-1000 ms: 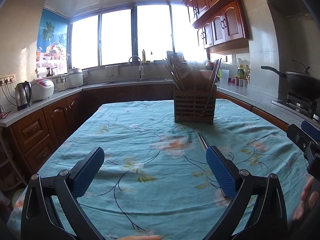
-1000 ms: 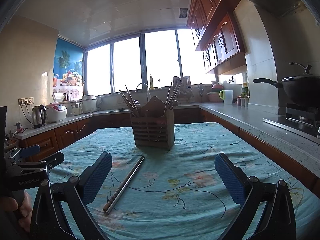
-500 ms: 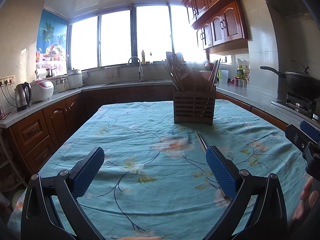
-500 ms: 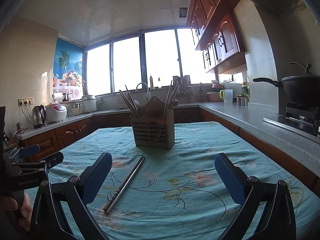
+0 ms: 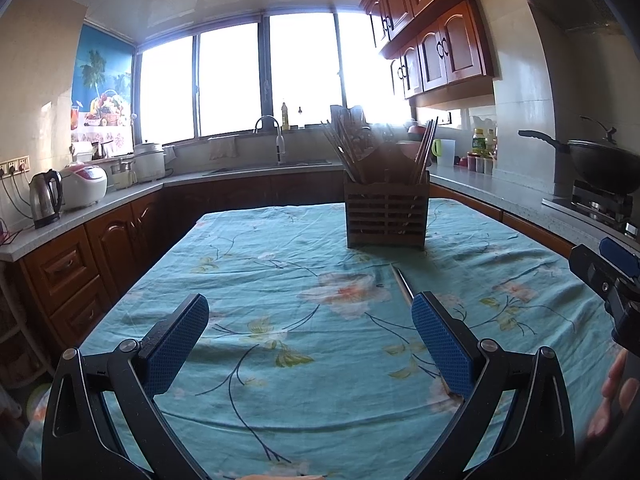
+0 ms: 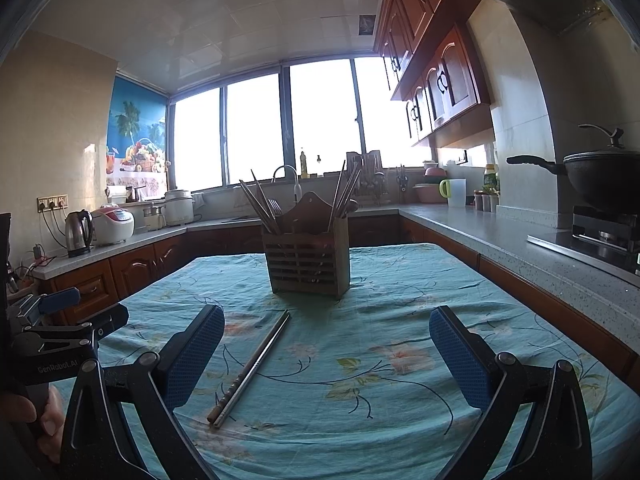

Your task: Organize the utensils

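Chopsticks [image 6: 250, 364] lie on tablecloth [image 6: 400, 320] before wooden holder [image 6: 308, 264].

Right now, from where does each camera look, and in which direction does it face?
Left wrist: sits on the left gripper, low over the tablecloth, facing the utensil holder and windows; the right gripper and some fingers show at right.
Right wrist: sits on the right gripper, facing the same holder, chopsticks lying between its open fingers; the left gripper shows at left.
Shared: holder, chopsticks, tablecloth.
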